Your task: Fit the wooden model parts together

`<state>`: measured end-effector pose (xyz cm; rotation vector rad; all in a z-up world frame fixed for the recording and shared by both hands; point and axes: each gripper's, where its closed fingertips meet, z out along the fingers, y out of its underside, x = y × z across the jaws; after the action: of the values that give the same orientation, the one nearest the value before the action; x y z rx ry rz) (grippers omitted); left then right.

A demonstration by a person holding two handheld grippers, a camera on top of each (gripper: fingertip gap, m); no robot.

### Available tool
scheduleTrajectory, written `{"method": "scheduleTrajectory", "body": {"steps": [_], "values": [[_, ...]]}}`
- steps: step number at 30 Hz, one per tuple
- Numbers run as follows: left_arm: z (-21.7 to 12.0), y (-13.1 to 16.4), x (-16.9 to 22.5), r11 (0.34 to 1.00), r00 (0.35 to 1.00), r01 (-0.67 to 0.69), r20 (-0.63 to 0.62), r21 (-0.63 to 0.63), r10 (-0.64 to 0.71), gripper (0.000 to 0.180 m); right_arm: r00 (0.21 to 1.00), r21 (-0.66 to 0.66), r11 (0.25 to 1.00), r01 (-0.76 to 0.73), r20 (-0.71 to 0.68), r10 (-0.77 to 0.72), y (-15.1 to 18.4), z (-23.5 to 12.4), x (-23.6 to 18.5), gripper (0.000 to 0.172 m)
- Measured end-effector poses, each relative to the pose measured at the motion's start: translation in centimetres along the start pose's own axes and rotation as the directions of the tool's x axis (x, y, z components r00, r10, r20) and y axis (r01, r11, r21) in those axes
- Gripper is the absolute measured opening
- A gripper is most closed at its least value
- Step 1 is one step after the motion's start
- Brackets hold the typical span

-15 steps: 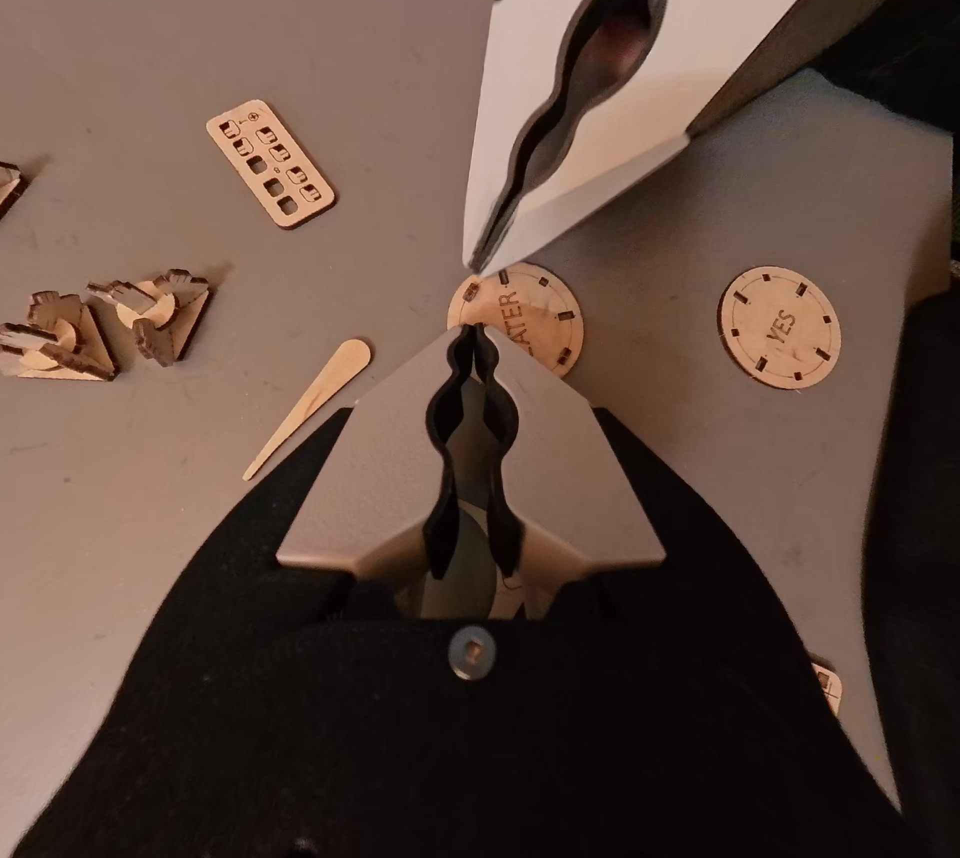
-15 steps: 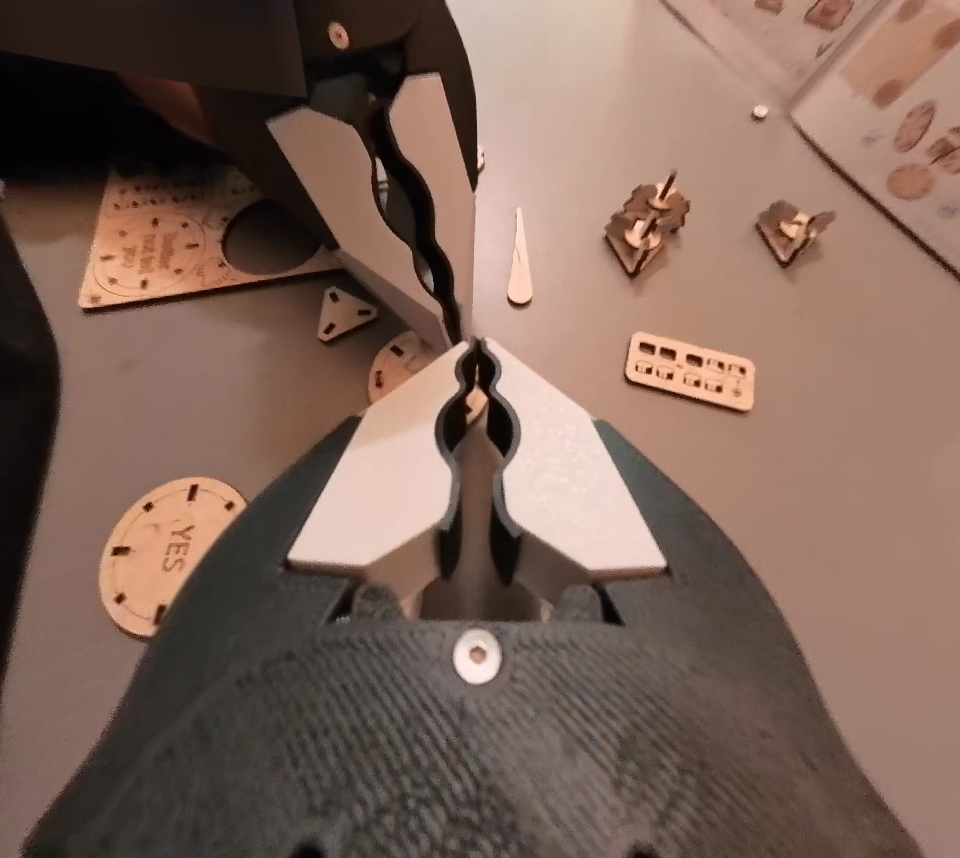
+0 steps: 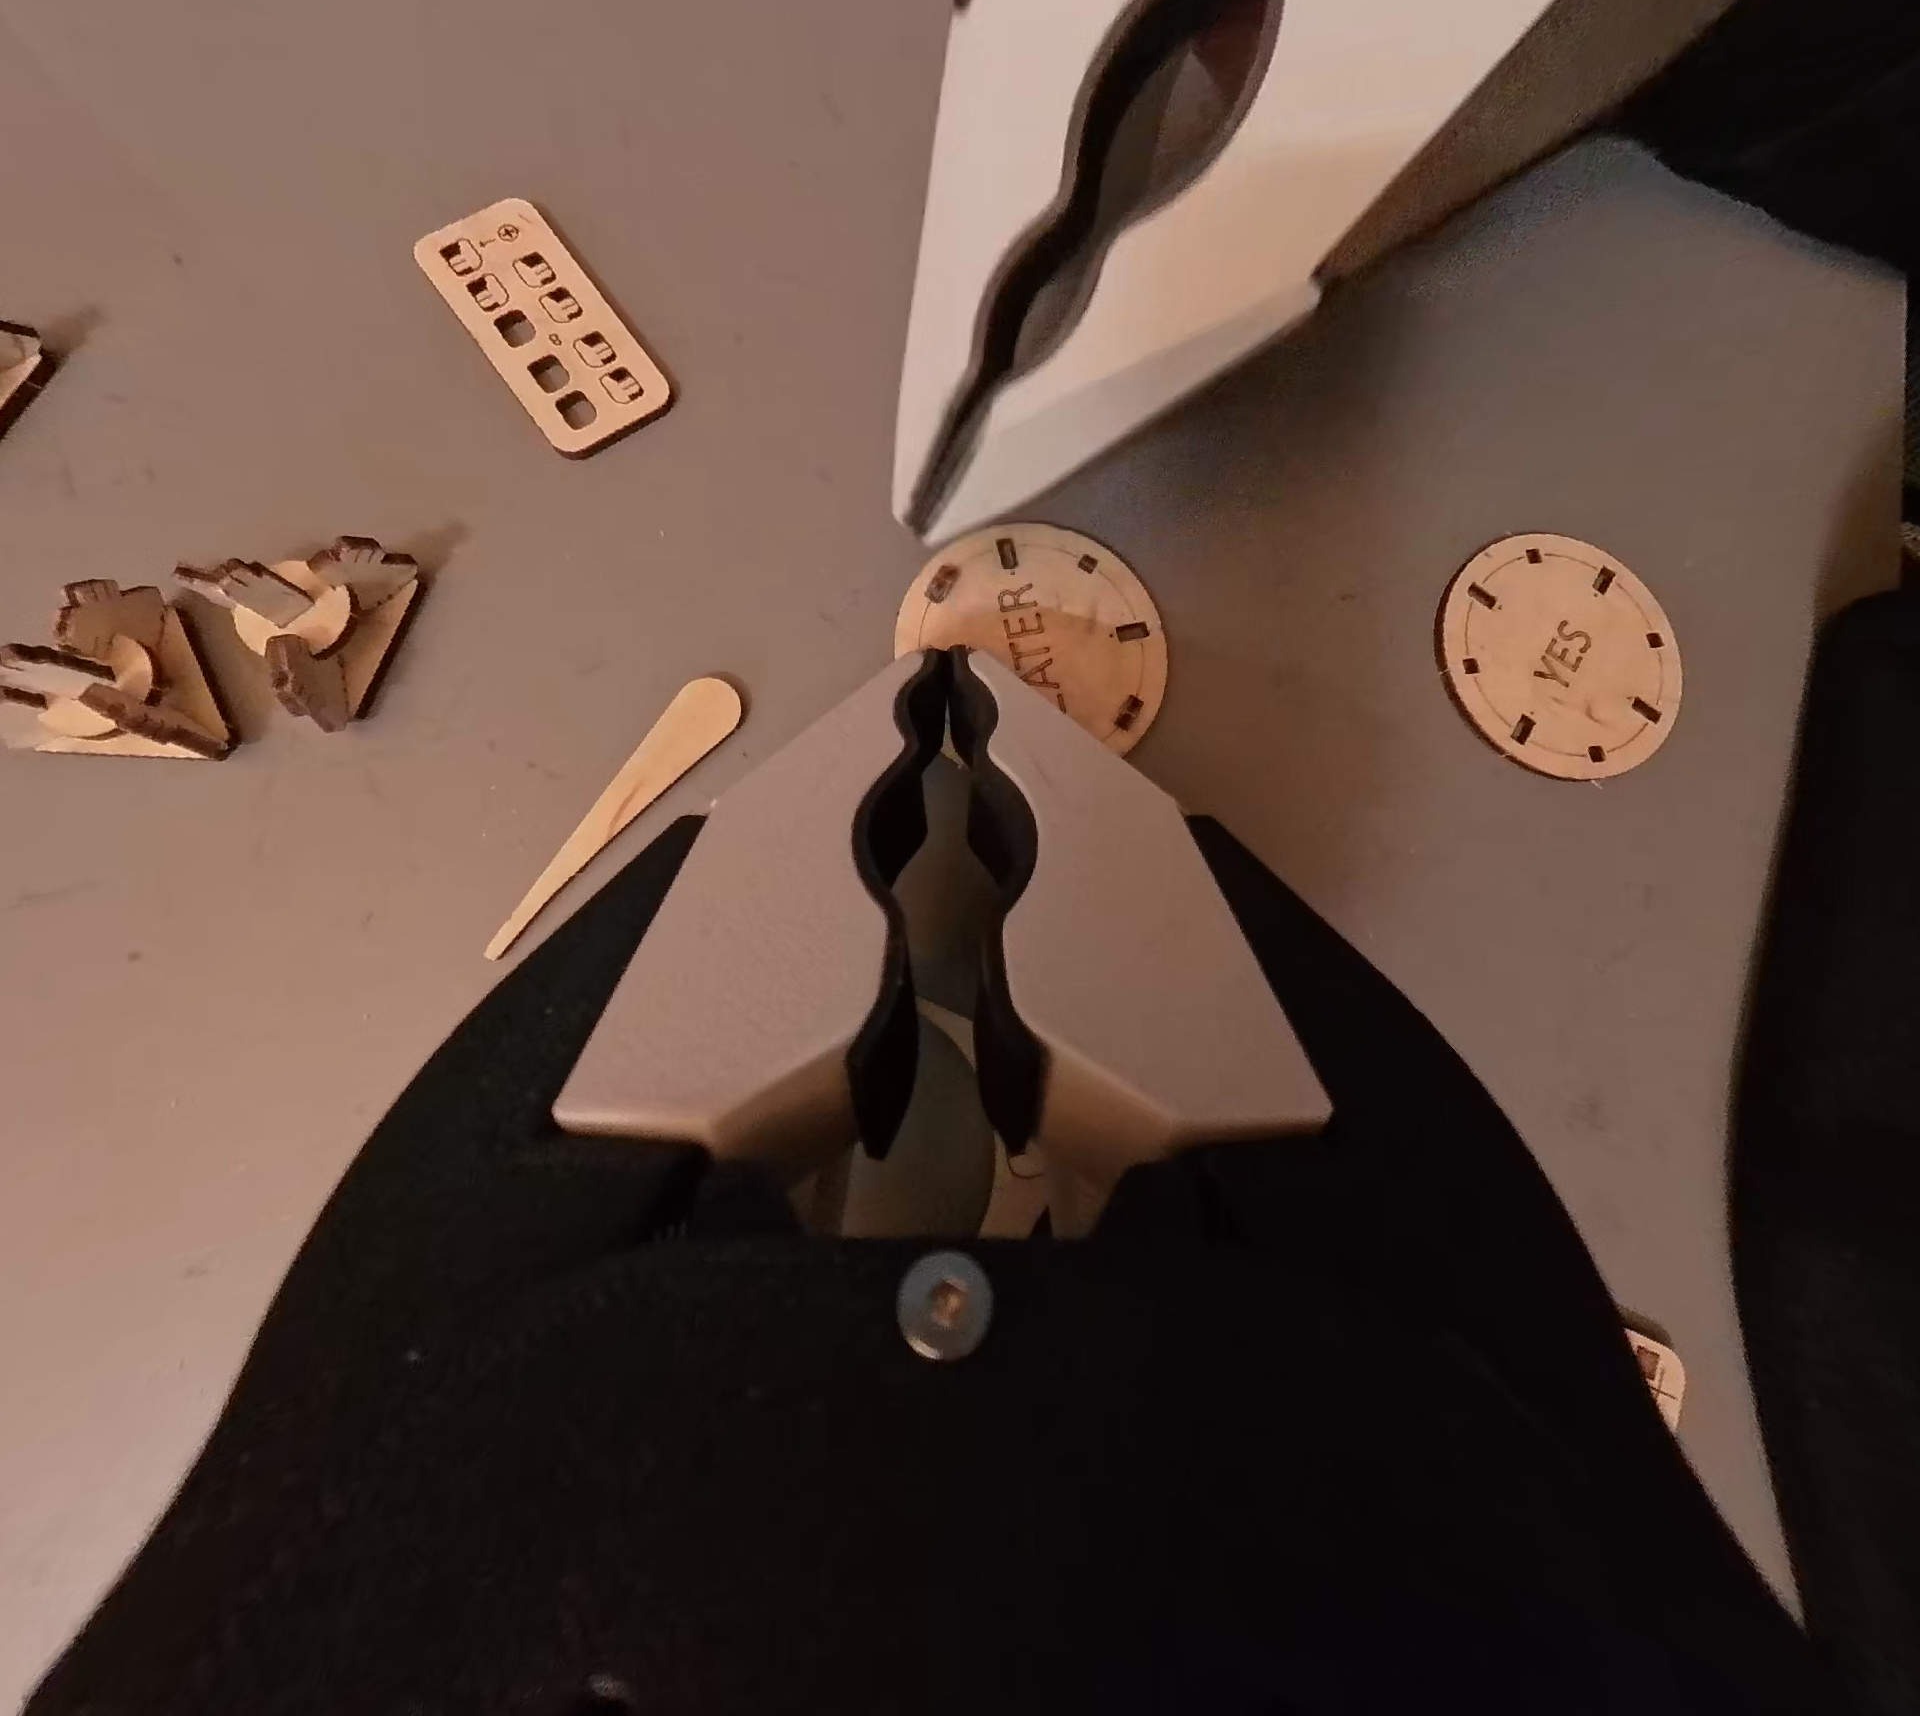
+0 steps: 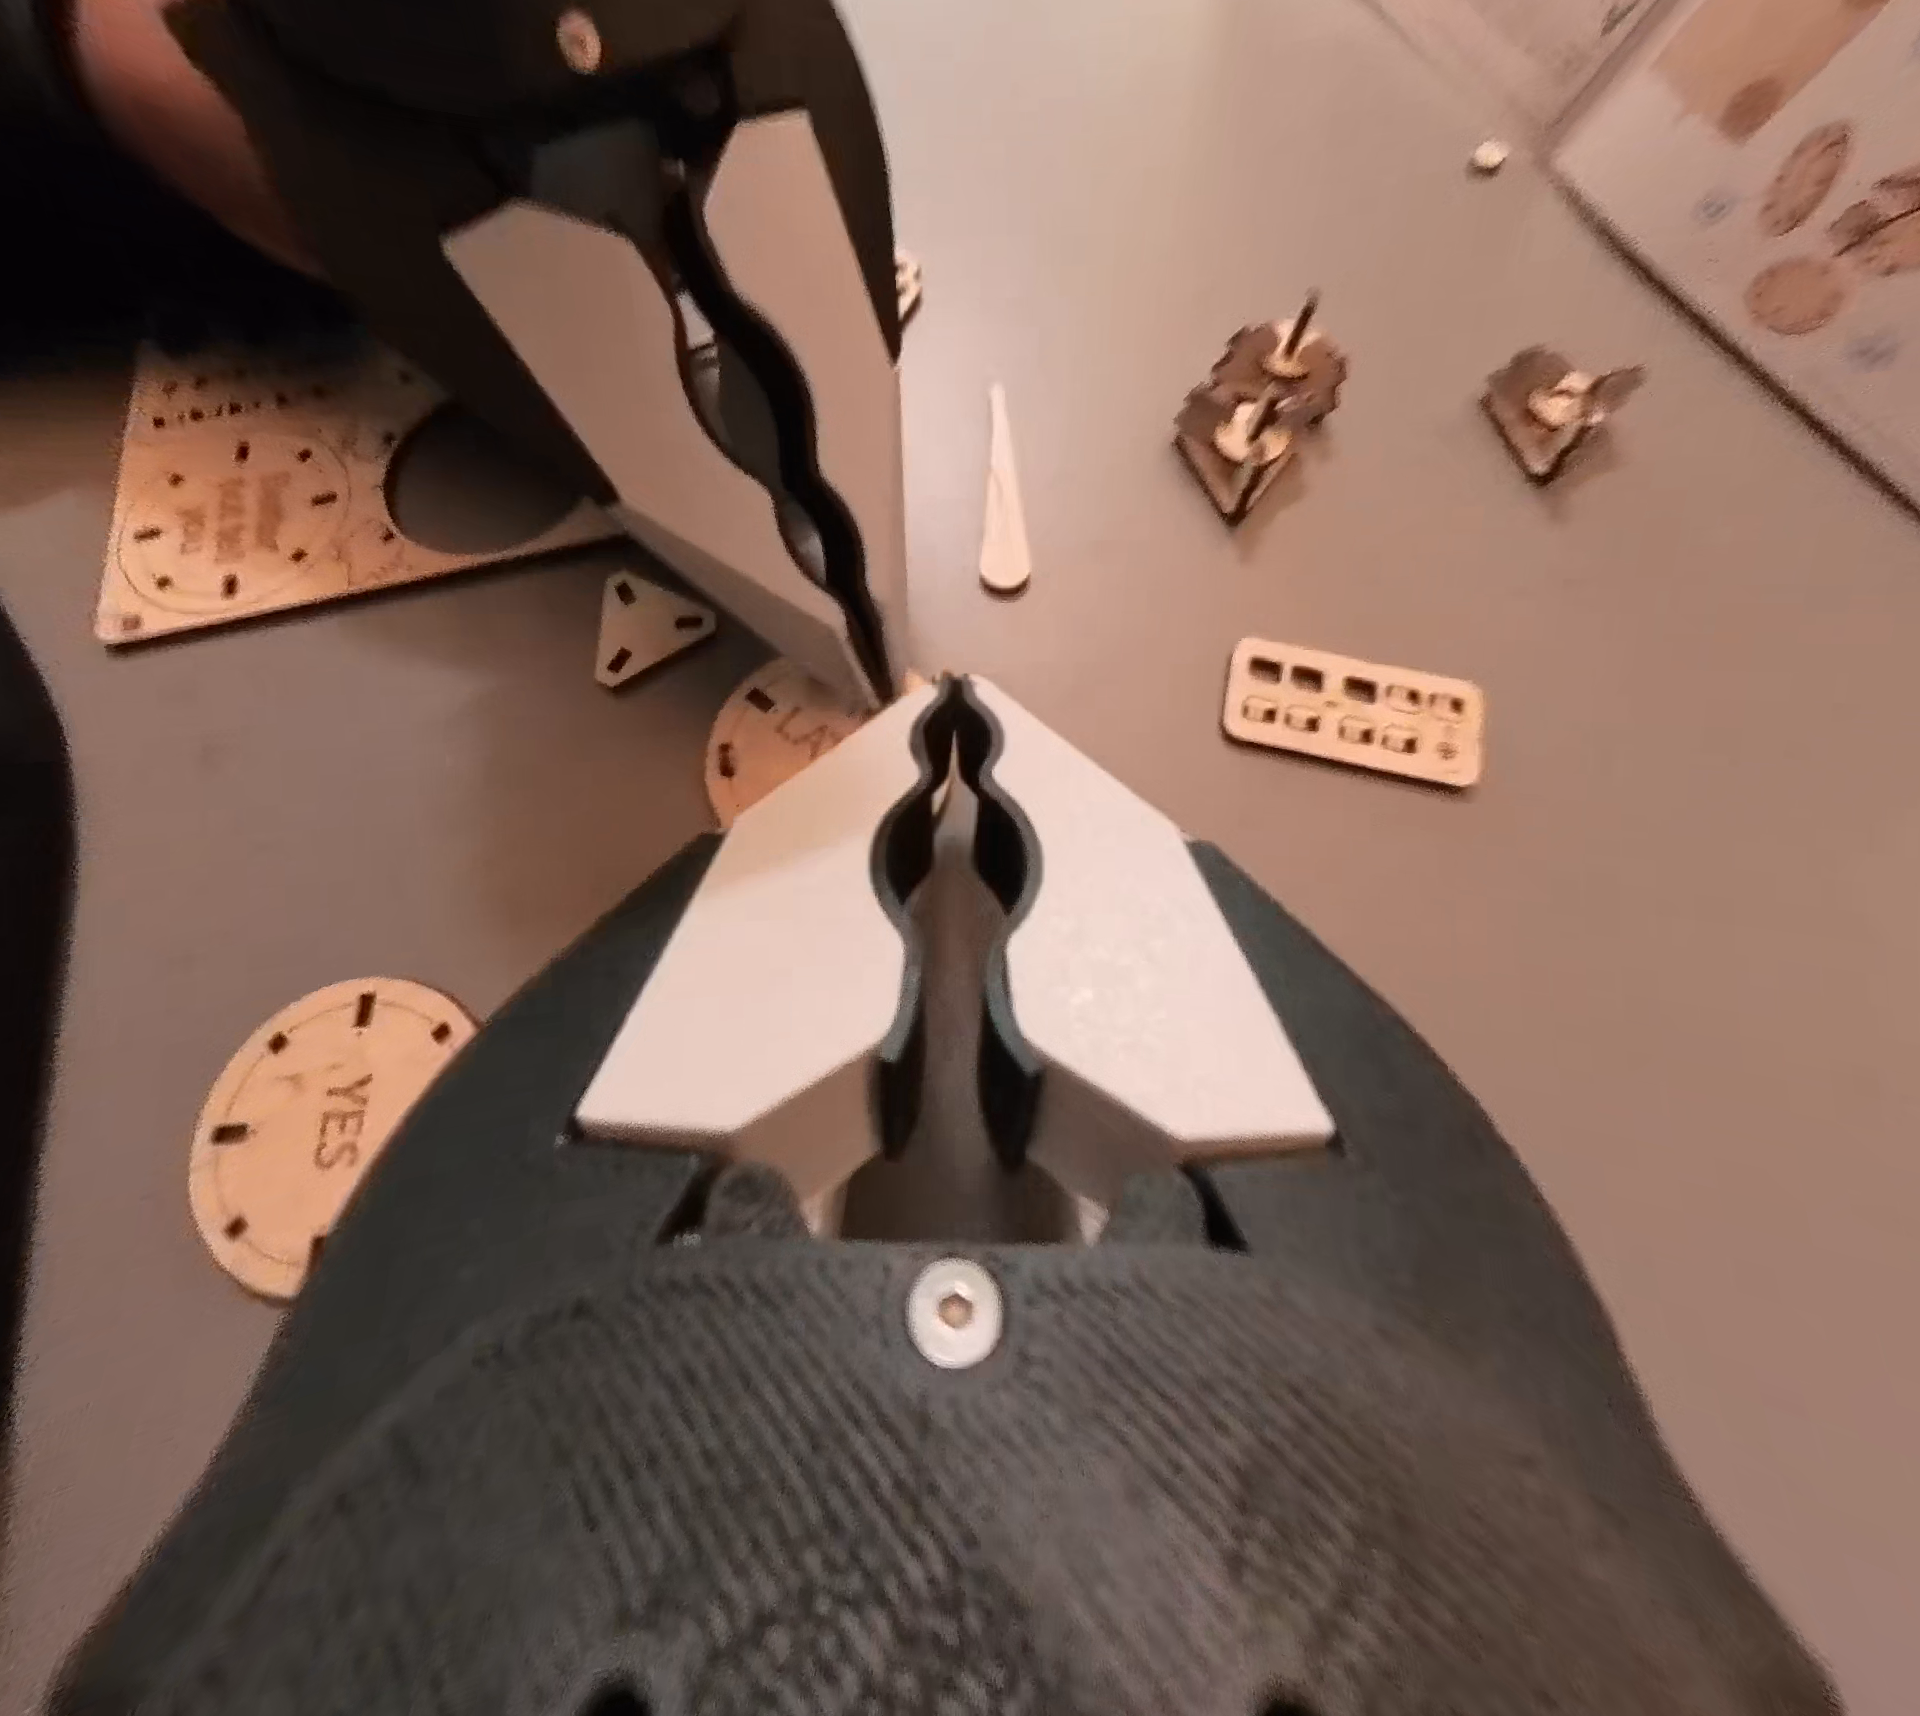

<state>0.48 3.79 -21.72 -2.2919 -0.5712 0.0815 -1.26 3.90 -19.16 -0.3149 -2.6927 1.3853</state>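
Left hand-held gripper (image 3: 951, 653): fingers closed tip to tip, nothing visible between the pads, tips at the near edge of a round, pale wooden disc with slots around its rim and engraved lettering (image 3: 1081, 627), lying flat on the grey tabletop (image 3: 312, 56). Right hand-held gripper (image 4: 951, 681): fingers likewise closed tip to tip, tips over the opposite edge of the same disc; contact with the wood cannot be told. In the left wrist view, right hand-held gripper entering from the top, its tips just above the disc's far rim. Second round slotted wooden disc with engraving (image 3: 1558, 671) flat on the tabletop to the right, well apart from the first. Tapered pale wooden stick with one rounded end (image 3: 623, 809) just left of the left hand-held gripper. Rectangular wooden plate with two rows of square cut-outs (image 3: 540, 326) farther out. Two small assembled wooden pieces on triangular bases (image 3: 208, 658) at the left edge. In the right wrist view: small flat wooden triangle with three slots (image 4: 649, 627) beside the disc; large wooden sheet with a round hole punched out (image 4: 270, 492) behind it; printed instruction sheets (image 4: 1714, 56) at upper right, blurred.
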Motion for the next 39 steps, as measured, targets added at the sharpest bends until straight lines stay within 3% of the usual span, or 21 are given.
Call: {"method": "scheduleTrajectory", "body": {"steps": [2,5,9,13,17,20,25,29,33,36,39], "values": [[0.0,0.0,0.0,1.0,1.0,0.0,0.0,0.0,0.0,0.001,1.0,0.032,0.999,-0.02,0.011,0.019,-0.5,-0.2,-0.1,0.0],[0.0,0.0,0.0,1.0,1.0,0.002,-0.002,0.0,-0.002,0.001,0.999,-0.07,0.998,0.004,0.033,-0.002,1.4,0.9,-0.6,0.0],[0.0,0.0,0.0,1.0,1.0,0.0,0.0,0.0,0.0,0.001,0.998,0.032,0.999,-0.04,0.046,0.039,-0.6,-0.1,-0.6,0.0],[0.0,0.0,0.0,1.0,1.0,0.002,-0.002,0.0,-0.002,0.001,0.999,-0.065,0.997,-0.036,0.032,0.038,1.4,0.8,-0.3,0.0],[0.0,0.0,0.0,1.0,1.0,0.002,-0.001,0.0,-0.002,0.001,0.998,0.032,0.998,-0.062,0.022,0.062,-0.5,-0.2,0.1,0.0],[0.0,0.0,0.0,1.0,1.0,0.003,-0.003,0.0,-0.003,0.001,0.998,-0.068,0.996,-0.051,0.042,0.054,1.4,0.8,-0.4,0.0],[0.0,0.0,0.0,1.0,1.0,0.003,-0.002,0.0,-0.003,0.001,0.997,0.027,0.997,-0.07,0.018,0.07,-0.4,0.0,0.2,0.0],[0.0,0.0,0.0,1.0,1.0,0.004,-0.004,0.0,-0.004,0.001,0.998,-0.083,0.995,-0.057,0.005,0.057,1.7,1.2,0.2,0.0],[0.0,0.0,0.0,1.0,1.0,0.004,-0.004,0.0,-0.004,0.001,0.998,0.027,0.997,-0.068,-0.001,0.068,-0.6,0.1,0.4,0.0],[0.0,0.0,0.0,1.0,1.0,0.011,-0.007,0.001,-0.011,0.001,0.998,-0.086,0.995,-0.057,0.031,0.06,1.5,1.2,-0.3,0.0],[0.0,0.0,0.0,1.0,1.0,0.01,-0.006,0.0,-0.01,0.001,0.999,-0.034,0.998,-0.043,-0.005,0.043,0.5,0.7,0.3,0.0]]}}
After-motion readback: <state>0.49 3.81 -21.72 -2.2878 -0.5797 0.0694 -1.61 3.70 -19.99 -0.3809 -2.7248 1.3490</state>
